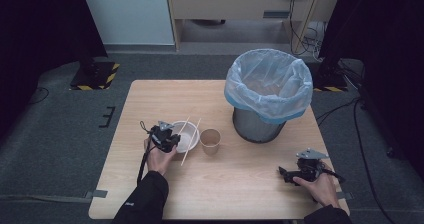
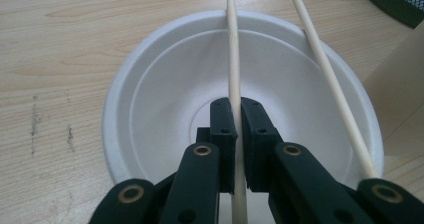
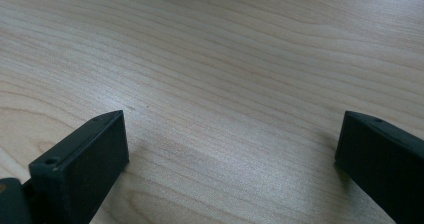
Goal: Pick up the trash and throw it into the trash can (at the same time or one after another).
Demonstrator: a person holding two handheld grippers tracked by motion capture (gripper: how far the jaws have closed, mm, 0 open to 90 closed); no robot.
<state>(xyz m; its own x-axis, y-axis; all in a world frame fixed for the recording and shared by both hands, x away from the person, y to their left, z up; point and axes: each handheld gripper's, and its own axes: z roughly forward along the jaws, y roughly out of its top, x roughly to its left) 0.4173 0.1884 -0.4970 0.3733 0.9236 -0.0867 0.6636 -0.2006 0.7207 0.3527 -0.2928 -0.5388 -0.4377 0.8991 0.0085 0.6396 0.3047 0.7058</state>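
Left gripper (image 2: 236, 109) clamped on chopstick (image 2: 233, 59), over white bowl (image 2: 150, 109)

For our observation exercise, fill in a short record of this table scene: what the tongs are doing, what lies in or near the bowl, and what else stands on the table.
left tongs: shut on one chopstick over the bowl
second chopstick: lies free across the bowl's rim
right tongs: open, nothing between them, low over bare table
cup: brown paper, upright, beside the bowl
bin: mesh, lined with a pale blue bag, behind the cup
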